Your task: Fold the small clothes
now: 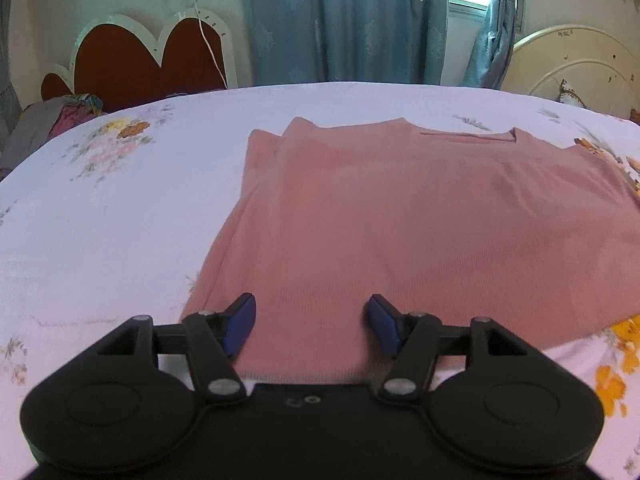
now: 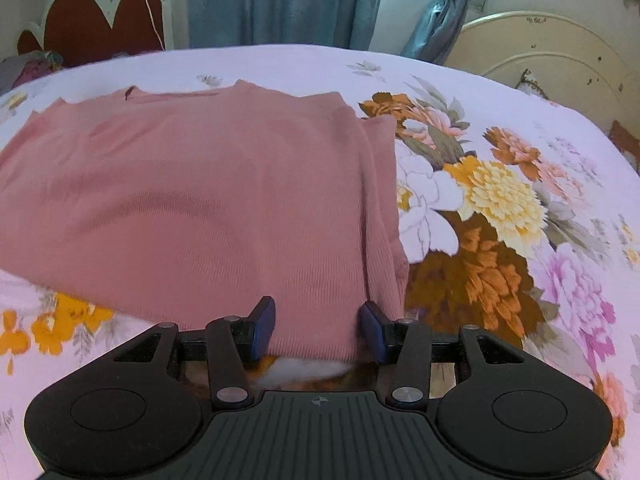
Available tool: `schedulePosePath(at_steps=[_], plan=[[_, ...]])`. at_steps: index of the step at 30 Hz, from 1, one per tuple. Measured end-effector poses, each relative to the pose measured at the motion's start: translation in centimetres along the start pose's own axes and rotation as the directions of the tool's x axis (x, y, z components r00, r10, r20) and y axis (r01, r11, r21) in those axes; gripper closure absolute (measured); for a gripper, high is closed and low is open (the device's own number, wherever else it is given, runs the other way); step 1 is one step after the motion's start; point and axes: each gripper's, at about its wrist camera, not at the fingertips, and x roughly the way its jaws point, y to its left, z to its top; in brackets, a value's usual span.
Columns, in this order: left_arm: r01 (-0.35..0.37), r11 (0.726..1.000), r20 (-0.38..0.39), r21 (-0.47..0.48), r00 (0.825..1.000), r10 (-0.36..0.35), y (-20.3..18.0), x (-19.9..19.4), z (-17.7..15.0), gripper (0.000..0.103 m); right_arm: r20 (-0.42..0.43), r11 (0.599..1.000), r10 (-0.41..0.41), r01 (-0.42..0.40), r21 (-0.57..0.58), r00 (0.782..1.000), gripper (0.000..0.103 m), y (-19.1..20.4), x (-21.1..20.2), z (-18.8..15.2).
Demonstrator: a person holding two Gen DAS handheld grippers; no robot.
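Observation:
A pink knit top lies flat on the floral bedsheet, neckline at the far side, with both sides folded inward in layers. My left gripper is open over the near-left part of the hem; its blue pads stand apart and the cloth lies flat beneath them. In the right wrist view the same top fills the left half. My right gripper is open over the near-right corner of the hem, by the folded side edge; nothing is pinched.
A red scalloped headboard and a heap of colourful clothes sit at the far left. Blue curtains hang behind the bed. A cream round bed end stands at the far right. Bare sheet flanks the top.

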Motion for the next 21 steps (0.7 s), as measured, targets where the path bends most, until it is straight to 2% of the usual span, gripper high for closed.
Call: schedulePosePath(at_steps=[3,5,8,9,11,13,17,21], plan=[[0.011,1.0,-0.017,0.005,1.0,-0.011,-0.1,0.0,-0.2,0.034,-0.03,1.0,-0.018,0.019,0.023,0.999,0.055,0.3,0.2,0.7],[0.017,0.999,-0.036,-0.033,0.999,-0.018,0.4,0.4,-0.2,0.032,-0.046,0.999,-0.031,0.033,0.041,0.998,0.055,0.4,0.3,1.0],[0.01,0.998,-0.054,-0.056,0.998,-0.013,0.5,0.2,0.1,0.034,-0.053,0.997,-0.042,0.045,0.057,0.998,0.055,0.5,-0.2,1.4],[0.008,0.998,-0.056,-0.059,0.998,-0.011,0.4,0.0,0.2,0.034,-0.033,0.996,-0.047,0.049,0.075,0.998,0.055,0.5,-0.8,1.5],[0.009,0.997,-0.046,-0.073,0.999,-0.013,0.3,-0.8,0.4,0.034,0.051,0.993,-0.012,0.006,0.116,0.999,0.055,0.8,-2.6,1.6],[0.007,0.997,-0.017,-0.08,1.0,-0.008,0.0,-1.5,0.7,0.033,0.1,0.994,0.034,-0.044,0.098,0.994,0.055,2.1,-3.5,1.9],[-0.015,0.998,0.022,-0.064,1.0,0.016,-1.1,-1.2,2.0,0.033,0.139,0.99,0.132,-0.137,0.028,0.982,0.055,4.9,-3.7,3.2],[-0.059,0.994,0.007,-0.092,0.998,0.06,-1.2,0.5,3.2,0.032,0.144,0.977,0.211,-0.207,-0.041,0.967,0.055,7.2,-2.6,4.6]])
